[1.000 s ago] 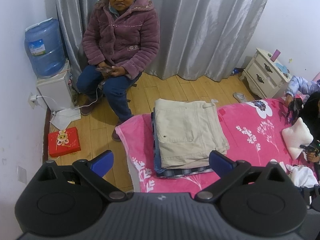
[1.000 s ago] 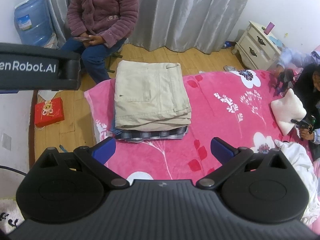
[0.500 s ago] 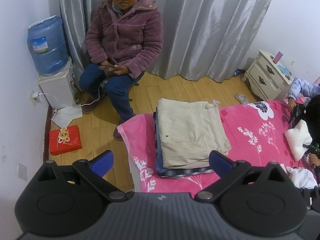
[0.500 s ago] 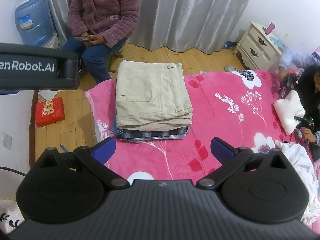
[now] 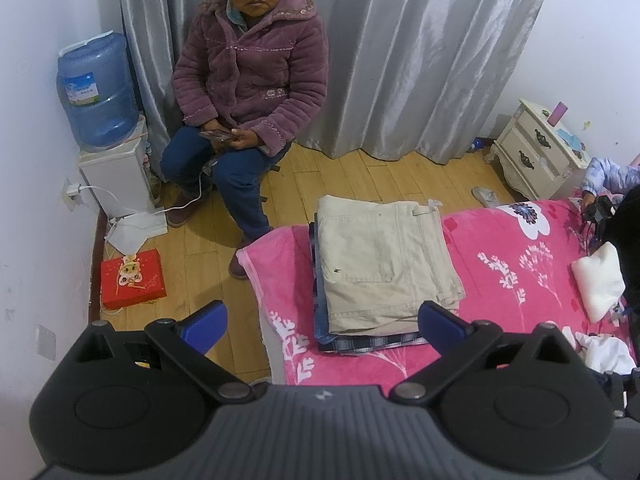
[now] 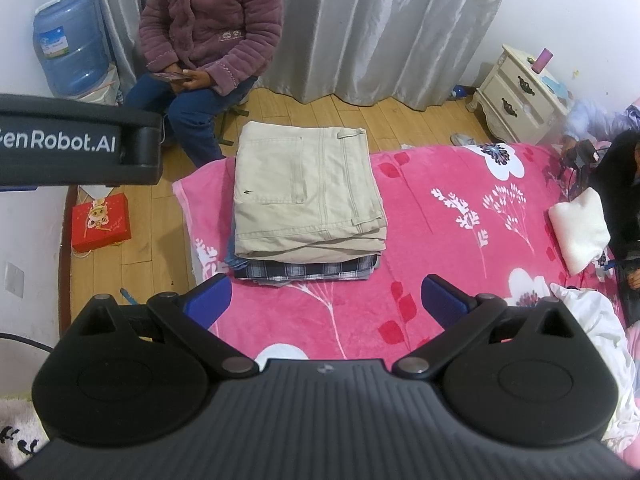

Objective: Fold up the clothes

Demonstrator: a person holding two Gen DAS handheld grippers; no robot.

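Note:
Folded beige trousers lie on top of a stack of folded clothes, with a plaid garment and a blue one under them, on the pink flowered blanket at the bed's corner. My left gripper is open and empty, held above and short of the stack. My right gripper is open and empty, over the blanket just in front of the stack. White unfolded cloth lies at the right of the bed.
A woman in a purple coat sits by the grey curtain. A water dispenser, a red box and a white nightstand stand on the wood floor. A white pillow and another person are at the right.
Both grippers have drawn back and tilted slightly, so the stack sits a little farther off. Both stay open and empty. The stack has not moved.

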